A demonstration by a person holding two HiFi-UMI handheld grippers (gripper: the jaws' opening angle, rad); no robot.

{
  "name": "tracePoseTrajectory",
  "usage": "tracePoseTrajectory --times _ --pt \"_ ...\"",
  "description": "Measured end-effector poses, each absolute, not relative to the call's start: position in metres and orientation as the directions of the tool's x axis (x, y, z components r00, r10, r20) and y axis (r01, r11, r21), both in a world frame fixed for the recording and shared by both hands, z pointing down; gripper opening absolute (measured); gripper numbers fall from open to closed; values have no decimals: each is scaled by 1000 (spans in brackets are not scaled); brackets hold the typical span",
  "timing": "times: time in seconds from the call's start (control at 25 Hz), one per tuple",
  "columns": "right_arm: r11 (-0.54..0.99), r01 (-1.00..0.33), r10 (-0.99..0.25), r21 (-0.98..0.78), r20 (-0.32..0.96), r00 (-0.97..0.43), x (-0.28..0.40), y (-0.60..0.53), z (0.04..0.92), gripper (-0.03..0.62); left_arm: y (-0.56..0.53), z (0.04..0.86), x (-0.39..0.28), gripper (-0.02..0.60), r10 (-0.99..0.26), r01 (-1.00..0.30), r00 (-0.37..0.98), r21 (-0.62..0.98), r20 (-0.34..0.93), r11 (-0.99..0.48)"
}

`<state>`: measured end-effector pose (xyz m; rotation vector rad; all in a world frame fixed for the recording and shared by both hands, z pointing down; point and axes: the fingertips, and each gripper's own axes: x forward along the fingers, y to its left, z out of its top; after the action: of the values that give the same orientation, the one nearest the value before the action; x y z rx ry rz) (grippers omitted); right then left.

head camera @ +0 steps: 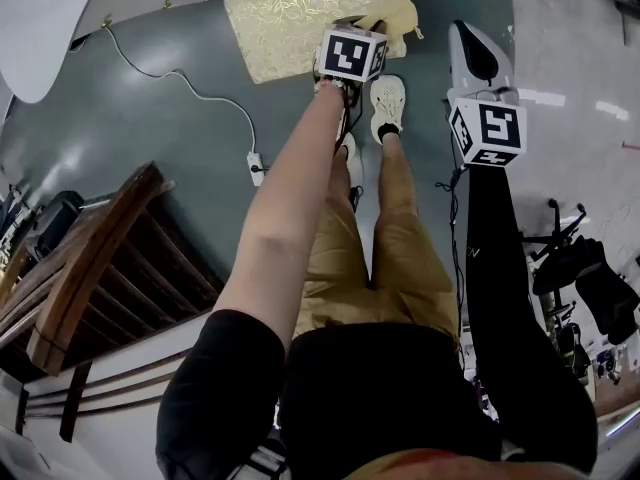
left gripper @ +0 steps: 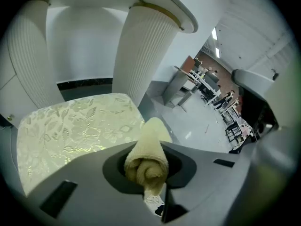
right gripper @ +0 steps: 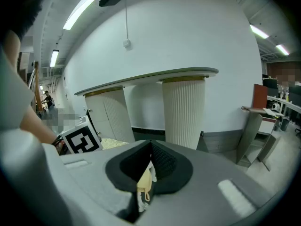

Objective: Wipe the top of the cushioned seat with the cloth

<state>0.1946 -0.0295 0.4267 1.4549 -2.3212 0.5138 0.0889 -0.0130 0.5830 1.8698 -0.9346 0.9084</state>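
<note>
grey floor [head camera: 120, 138], cushioned seat [head camera: 290, 18], power strip [head camera: 256, 168]

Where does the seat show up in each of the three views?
Head view: the seat is top centre, the left tool at its right edge.
Left gripper view: seat lower left, beyond the cloth.
Right gripper view: a sliver, left of centre, behind the marker cube.
Shared landmark: the fluted pillar, in both gripper views.

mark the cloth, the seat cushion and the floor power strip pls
pale yellow terry cloth [left gripper: 146, 165]: left gripper view, its rolled end facing the camera.
gold floral-patterned cushioned seat [head camera: 290, 18]: head view, middle of its top.
white power strip [head camera: 257, 168]: head view, its body.
</note>
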Motion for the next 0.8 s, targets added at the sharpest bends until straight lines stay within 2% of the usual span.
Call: tracePoseTrajectory --times 0.2,0.8 --pt "409 -905 -779 -117 472 -413 175 -23 424 2 -4 592 33 61 -253 -888 410 321 876 -328" --pt "487 -870 -748 -80 475 -463 65 -9 415 2 30 601 -192 61 -266 -970 225 190 937 -150"
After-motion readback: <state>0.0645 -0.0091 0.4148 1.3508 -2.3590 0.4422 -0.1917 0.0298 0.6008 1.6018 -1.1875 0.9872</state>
